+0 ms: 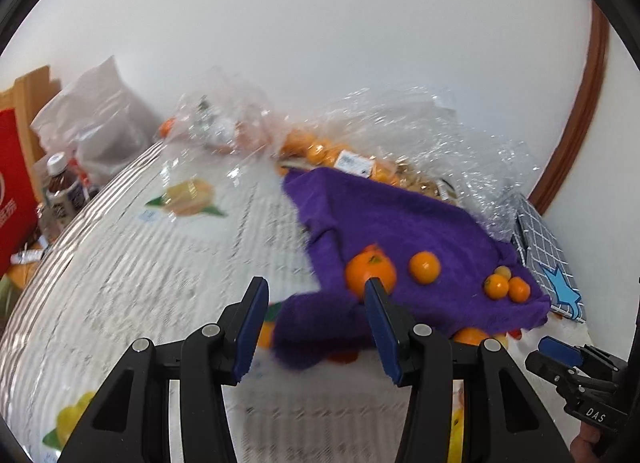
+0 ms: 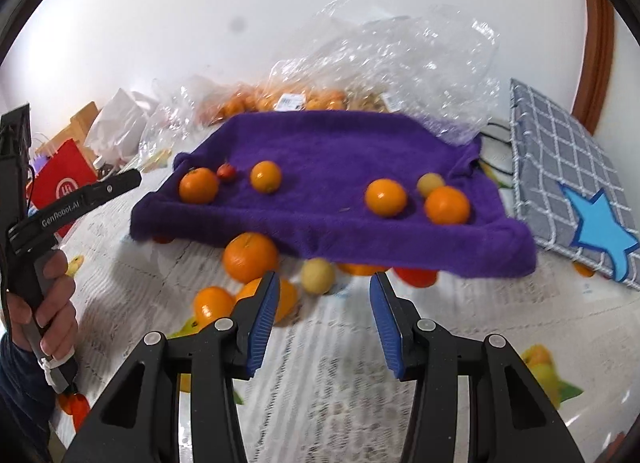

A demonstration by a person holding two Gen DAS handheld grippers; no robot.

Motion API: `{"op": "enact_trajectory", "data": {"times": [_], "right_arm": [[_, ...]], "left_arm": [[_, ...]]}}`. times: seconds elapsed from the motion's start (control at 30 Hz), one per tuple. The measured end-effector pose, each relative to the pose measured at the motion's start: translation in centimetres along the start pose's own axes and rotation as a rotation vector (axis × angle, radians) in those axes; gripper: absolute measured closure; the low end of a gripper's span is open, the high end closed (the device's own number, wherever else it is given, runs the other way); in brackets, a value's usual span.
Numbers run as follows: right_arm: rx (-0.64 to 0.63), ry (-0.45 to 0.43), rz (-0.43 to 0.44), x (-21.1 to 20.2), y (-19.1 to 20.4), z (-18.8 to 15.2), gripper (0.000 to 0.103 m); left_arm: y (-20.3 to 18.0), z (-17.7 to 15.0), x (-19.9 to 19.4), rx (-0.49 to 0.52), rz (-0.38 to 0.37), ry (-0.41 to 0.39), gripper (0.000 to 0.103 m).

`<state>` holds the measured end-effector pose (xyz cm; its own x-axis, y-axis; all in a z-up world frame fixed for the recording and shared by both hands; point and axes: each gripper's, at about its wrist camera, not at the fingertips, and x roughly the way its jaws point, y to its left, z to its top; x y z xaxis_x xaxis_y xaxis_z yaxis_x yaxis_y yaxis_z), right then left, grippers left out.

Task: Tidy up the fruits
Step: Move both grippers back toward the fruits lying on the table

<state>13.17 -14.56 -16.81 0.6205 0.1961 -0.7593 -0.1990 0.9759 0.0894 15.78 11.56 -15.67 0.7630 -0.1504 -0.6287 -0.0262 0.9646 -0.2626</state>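
Fuzzy purple towel [image 2: 332,167], round glossy oranges [image 2: 385,197], crinkled clear plastic bags [image 2: 404,59]

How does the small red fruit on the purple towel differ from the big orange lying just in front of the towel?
The small red fruit is much smaller than the big orange. It is dark red, while the other is bright orange. It sits on top of the purple towel, toward its left end, whereas the big orange lies on the patterned cloth at the towel's near edge. Both are round and untouched by either tongs.
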Motion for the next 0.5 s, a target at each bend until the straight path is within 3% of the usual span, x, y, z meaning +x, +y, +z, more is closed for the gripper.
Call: {"op": "enact_trajectory", "data": {"times": [0.23, 0.37, 0.5], "right_arm": [[-0.019, 0.017, 0.057, 0.6, 1.8, -0.5, 0.056], [-0.045, 0.031, 0.022, 1.4, 2.5, -0.5, 0.056], [-0.008, 0.035, 0.045, 1.8, 1.7, 0.0, 0.058]], "left_arm": [[1.4, 0.0, -0.2, -0.045, 0.010, 0.011, 0.055], [1.3, -0.1, -0.2, -0.037, 0.006, 0.013, 0.055], [1.2, -0.1, -0.2, -0.039, -0.004, 0.018, 0.055]]}}
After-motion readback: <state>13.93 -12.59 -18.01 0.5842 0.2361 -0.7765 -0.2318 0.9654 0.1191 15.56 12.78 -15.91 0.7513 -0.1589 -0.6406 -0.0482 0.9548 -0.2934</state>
